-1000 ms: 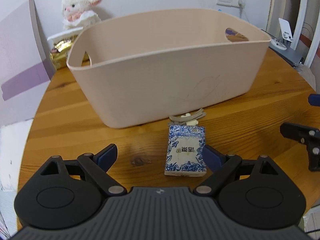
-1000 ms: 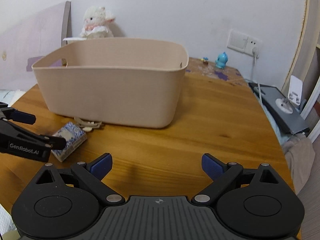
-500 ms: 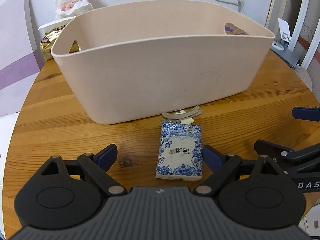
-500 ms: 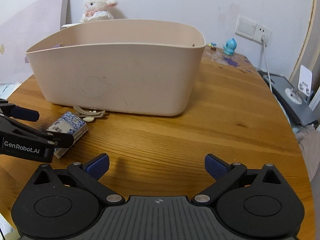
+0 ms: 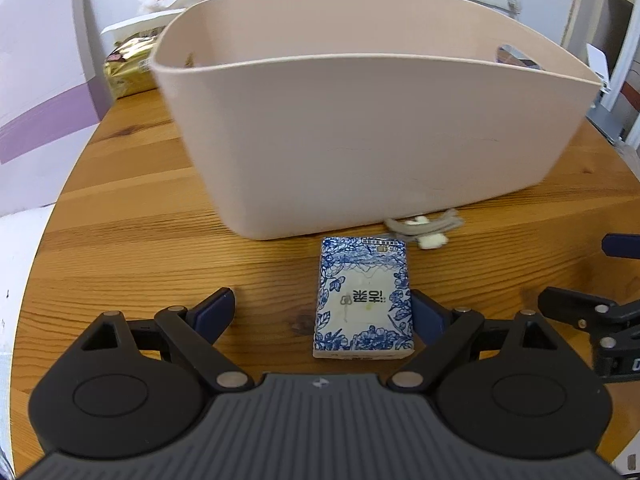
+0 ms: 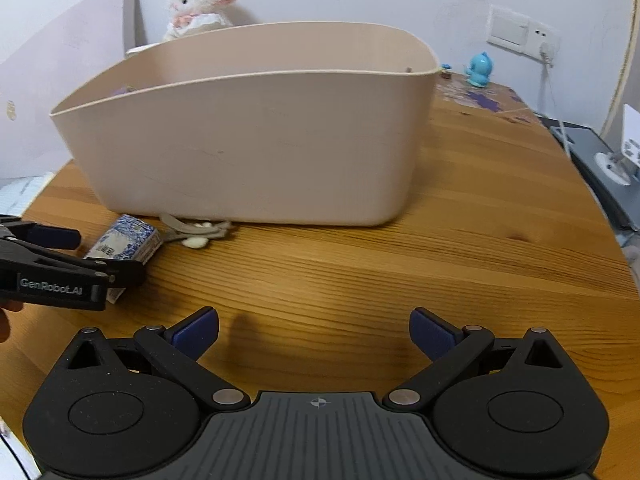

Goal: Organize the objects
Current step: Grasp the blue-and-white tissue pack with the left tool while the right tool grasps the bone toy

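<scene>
Here the left hand-held gripper is spread around the tissue pack; the right hand-held gripper gapes empty.

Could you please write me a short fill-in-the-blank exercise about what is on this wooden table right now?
1. The blue-and-white floral tissue pack lies on the round wooden table, in front of the large ____ plastic basket.
2. The left gripper has its jaws ____ around the pack.
3. The open right gripper holds ____.
4. Behind the basket sits a white plush ____.

Missing words: beige; open; nothing; lamb
</scene>
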### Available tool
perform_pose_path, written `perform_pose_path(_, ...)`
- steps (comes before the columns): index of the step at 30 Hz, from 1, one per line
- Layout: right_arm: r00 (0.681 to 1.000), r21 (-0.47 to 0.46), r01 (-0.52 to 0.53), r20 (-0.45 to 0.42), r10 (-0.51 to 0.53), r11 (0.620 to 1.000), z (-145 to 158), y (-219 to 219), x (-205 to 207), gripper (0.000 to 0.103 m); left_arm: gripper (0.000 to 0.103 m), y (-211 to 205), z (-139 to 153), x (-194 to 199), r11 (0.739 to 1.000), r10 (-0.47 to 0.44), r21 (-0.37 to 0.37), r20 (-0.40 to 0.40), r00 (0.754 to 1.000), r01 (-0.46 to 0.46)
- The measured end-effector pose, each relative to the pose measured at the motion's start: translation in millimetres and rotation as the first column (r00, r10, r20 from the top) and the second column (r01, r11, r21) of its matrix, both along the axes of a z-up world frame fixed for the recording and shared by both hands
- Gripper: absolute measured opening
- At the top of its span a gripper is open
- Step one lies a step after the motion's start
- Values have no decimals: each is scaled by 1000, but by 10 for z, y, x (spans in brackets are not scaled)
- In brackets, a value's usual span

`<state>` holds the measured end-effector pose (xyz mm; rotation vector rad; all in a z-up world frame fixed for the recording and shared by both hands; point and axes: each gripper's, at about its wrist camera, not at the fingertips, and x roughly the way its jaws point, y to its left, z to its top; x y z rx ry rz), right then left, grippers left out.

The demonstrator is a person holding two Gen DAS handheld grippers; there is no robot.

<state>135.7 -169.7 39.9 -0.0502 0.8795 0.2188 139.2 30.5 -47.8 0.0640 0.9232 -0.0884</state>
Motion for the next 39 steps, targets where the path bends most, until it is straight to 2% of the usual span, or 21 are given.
perform_pose_path(7,999,-12,0,-34,-1,1000,-67,171,138,103,92,251,-20,44,999,36,-10,17,999,-36)
perform_pose_path(15,998,131,34,47,-40,991,-74,281,129,103,92,469,-23,152,999,41,-9,33,999,-41)
perform_pose_path(18,998,162,30,52,-39,986,-75,355,151,102,92,527,-33,199,999,45,-10,40,998,-45)
perform_pose_path(21,998,120,8,54,-14,993,-104,485,177,98,92,556,-40,185,998,58,-11,55,997,-57)
perform_pose_path(27,994,41,-6,105,2,999,-168,667,186,98,93,553,-35,169,998,61,-11,62,996,-61)
perform_pose_path(39,992,35,34,123,-38,999,-187,777,270,93,92,627,-34,171,999,38,-9,68,997,-37)
